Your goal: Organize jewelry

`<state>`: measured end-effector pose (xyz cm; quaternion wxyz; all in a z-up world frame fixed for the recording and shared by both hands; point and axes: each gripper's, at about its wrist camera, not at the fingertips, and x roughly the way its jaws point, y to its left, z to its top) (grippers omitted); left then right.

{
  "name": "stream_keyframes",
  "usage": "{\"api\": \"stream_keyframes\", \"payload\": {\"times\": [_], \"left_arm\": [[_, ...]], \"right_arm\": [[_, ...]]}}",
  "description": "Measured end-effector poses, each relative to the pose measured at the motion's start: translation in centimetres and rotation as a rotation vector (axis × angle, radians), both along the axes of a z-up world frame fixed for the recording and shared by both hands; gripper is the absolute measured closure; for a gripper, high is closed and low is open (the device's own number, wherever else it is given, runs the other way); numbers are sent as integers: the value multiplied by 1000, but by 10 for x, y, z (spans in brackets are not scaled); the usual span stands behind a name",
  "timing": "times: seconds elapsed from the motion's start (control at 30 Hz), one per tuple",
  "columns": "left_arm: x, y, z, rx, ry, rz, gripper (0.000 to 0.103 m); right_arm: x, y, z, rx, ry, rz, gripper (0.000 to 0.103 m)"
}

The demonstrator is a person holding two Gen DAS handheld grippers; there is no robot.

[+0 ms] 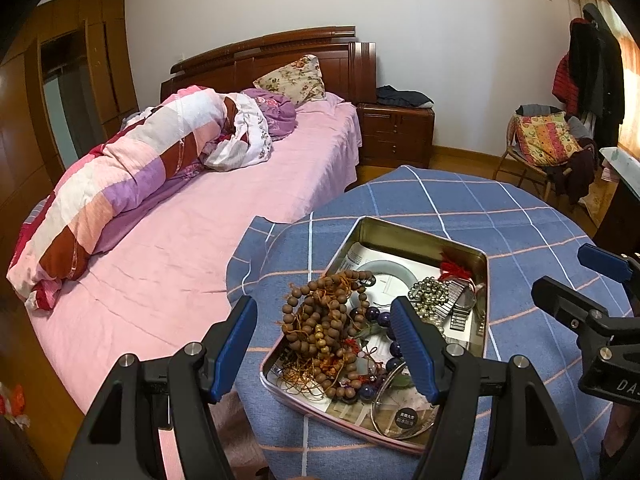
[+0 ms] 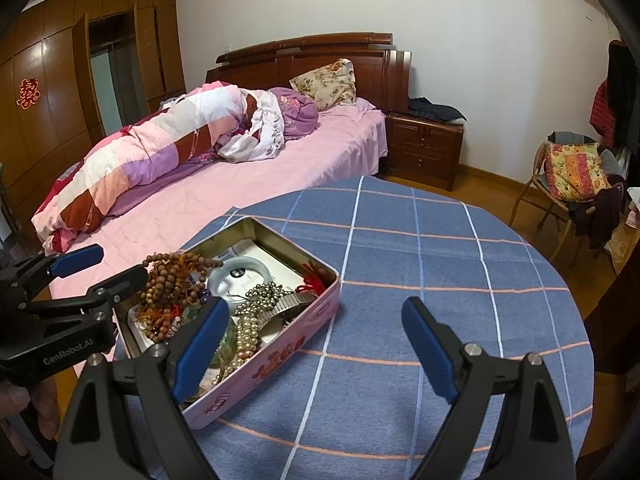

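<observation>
1. The left gripper (image 1: pixel 324 320) hung with its jaws spread wide and nothing between them, poised over the near end of the tin (image 1: pixel 486 276), probably so it could drop onto the wooden bead strands (image 1: pixel 320 320) heaped at the left side.
2. The right gripper (image 2: pixel 312 332) also stood wide apart and empty, one finger above the tin's near corner and the other over bare cloth, which looked like a ready stance rather than a grip.
3. The jewelry lay tangled in the open pink-sided tin: brown beads with orange cord, a pale jade bangle (image 2: pixel 244 280), a pearl strand (image 2: pixel 246 332), a metal watch band (image 2: pixel 288 304), dark purple beads (image 1: pixel 376 320) and a thin wire bangle (image 1: pixel 394 400).
4. The strands overlapped, so lifting one would likely drag its neighbours.
5. The tin rested on a table under a blue checked cloth (image 2: pixel 420 260), with open cloth to its right for sorting.
6. The bed (image 1: pixel 180 240) stood just beside the table, and a cluttered chair (image 2: pixel 568 184) well apart.
</observation>
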<state>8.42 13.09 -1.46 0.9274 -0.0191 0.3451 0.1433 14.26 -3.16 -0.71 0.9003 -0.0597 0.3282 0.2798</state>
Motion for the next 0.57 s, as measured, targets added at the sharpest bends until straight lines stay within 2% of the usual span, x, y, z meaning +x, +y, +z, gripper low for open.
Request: {"api": "stream_keyframes", "payload": {"times": [0.2, 0.33, 0.57], "left_arm": [[1, -2, -3, 14, 9, 8, 34], [0, -4, -4, 52, 5, 20, 34], [0, -3, -5, 43, 5, 10, 34]], "right_arm": [[0, 1, -1, -3, 3, 2, 12], [0, 1, -3, -4, 4, 3, 11], [0, 0, -5, -6, 7, 1, 10]]}}
